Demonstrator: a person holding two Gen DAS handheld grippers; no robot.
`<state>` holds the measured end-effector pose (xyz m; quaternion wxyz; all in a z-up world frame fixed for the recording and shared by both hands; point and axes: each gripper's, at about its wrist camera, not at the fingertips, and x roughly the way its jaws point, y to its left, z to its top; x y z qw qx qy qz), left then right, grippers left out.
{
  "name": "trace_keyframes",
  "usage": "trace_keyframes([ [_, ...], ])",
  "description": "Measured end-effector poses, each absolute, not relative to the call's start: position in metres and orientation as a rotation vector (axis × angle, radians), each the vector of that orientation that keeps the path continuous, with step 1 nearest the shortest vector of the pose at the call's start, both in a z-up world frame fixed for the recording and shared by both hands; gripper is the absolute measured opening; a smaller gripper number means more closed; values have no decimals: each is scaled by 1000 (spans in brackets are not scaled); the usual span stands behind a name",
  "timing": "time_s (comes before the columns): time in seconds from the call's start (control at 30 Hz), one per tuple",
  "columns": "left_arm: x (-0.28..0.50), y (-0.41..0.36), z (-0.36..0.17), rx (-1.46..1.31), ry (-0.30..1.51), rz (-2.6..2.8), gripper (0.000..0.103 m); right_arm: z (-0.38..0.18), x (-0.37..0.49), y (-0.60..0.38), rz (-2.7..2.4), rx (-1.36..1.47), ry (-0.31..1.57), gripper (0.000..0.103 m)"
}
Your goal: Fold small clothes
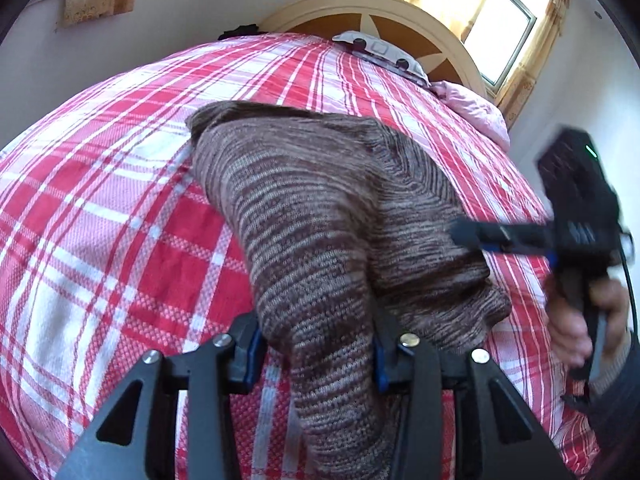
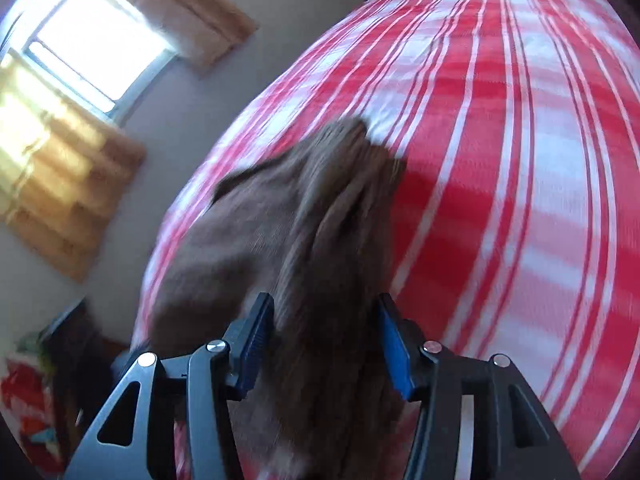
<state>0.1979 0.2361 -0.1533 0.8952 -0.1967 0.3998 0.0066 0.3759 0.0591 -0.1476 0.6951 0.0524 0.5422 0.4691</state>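
A brown striped knit garment [image 1: 320, 208] lies on the red and white plaid bedspread [image 1: 100, 220]. My left gripper [image 1: 318, 356] has a thick fold of the garment between its blue-padded fingers, jaws fairly wide apart around the cloth. My right gripper [image 2: 326, 340] also has brown knit cloth [image 2: 304, 216] between its pads; this view is motion-blurred. In the left wrist view the right gripper [image 1: 464, 234] reaches over the garment's right side, held by a hand [image 1: 580, 320].
A wooden headboard [image 1: 400, 20] and a pillow [image 1: 384, 54] are at the far end of the bed, with a pink blanket [image 1: 476, 108] beside them. Curtained windows [image 2: 92, 44] are on the walls. Colourful items [image 2: 28, 400] sit beside the bed.
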Motion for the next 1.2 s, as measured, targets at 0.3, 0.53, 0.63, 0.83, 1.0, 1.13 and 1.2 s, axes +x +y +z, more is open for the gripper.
trace_keyframes([
  [0.3,189,227,-149,-397,865,33,48,-146,321,42,997,-11,1157,14],
  [0.53,175,215,-152,-361,898,58,62,-132,300,22,881,-190,1140,8],
  [0.63,170,206,-154,-293,889,77,68,-147,305,14,873,-177,1166,7],
  [0.83,156,204,-147,-278,905,141,77,-146,302,1,853,-106,1143,24],
  [1.0,122,204,-129,-187,849,244,90,-122,277,-27,808,-21,1062,60],
  [1.13,104,201,-109,-153,777,264,94,-86,238,-35,790,-21,917,60],
  [1.2,99,197,-98,-142,745,253,94,-72,223,-37,783,-19,861,60],
])
